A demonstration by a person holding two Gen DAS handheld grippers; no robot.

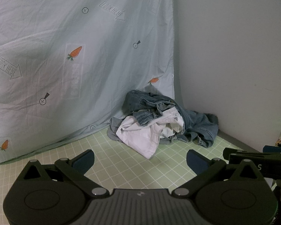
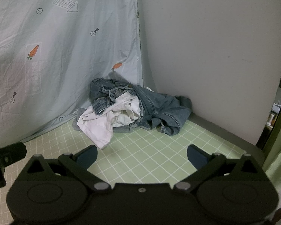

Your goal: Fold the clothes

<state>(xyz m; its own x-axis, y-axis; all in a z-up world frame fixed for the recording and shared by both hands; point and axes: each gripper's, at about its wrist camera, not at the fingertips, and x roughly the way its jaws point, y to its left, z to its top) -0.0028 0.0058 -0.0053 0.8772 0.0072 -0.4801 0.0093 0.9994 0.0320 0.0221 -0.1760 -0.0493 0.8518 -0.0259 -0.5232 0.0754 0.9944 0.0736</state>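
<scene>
A crumpled heap of clothes sits at my twelve o'clock in the far corner of the desk. Blue denim jeans lie bunched over and behind a rumpled white garment, whose loose end spills toward six o'clock.

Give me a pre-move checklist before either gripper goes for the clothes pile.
1. Left gripper open and holding nothing: ok.
2. Right gripper open and holding nothing: ok.
3. Clothes pile in view of both cameras, in the corner: ok.
4. White garment on the near side with a free edge on the green grid mat: ok.
5. Denim garment separate from the white one: not ok, they are tangled.
6. Number of garments in the pile: cannot tell.
</scene>
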